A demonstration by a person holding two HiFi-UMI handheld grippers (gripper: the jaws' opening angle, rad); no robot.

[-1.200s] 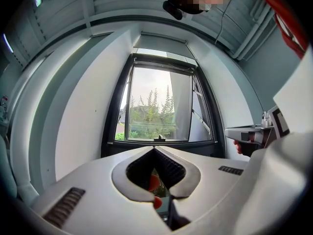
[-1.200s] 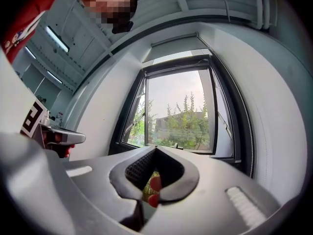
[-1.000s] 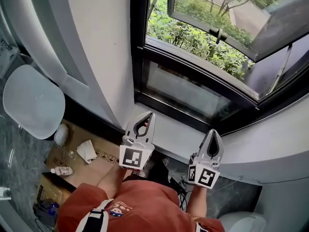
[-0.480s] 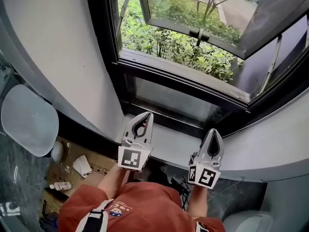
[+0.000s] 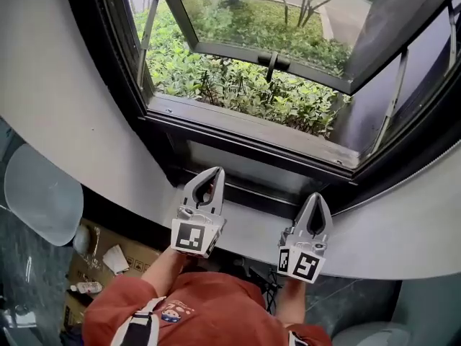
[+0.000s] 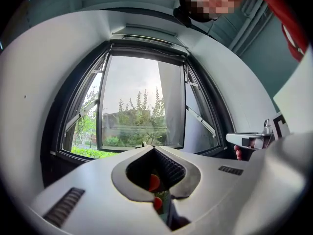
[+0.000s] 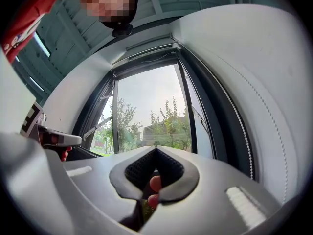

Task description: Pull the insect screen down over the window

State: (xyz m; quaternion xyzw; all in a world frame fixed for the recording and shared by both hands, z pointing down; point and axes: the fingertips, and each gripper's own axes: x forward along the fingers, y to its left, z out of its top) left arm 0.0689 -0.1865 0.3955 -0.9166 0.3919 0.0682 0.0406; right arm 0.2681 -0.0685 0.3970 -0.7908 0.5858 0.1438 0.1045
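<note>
Two grippers are being held side by side below the sill, low in the head view. At the lower left a cardboard box point(image 5: 133, 254) is lying on the floor, well apart from the work. Just right of it the left gripper point(image 5: 213, 173) is being pointed up at the window frame point(image 5: 155, 132), its jaws pressed together on nothing. Above, the glass sash point(image 5: 238, 49) is being held swung outward over the shrubs point(image 5: 238, 92), so the opening is being left bare to insects. No mesh is being shown across it. The insect screen is judged to be rolled up in the slim housing point(image 6: 146, 32) along the frame's top, upper middle of the left gripper view. Further right the right gripper point(image 5: 317, 197) is being aimed the same way, its jaws likewise shut and empty, probably because a reach to the top is being prepared. At the right of the right gripper view a beaded cord point(image 7: 251, 151) is hanging beside the frame.
</note>
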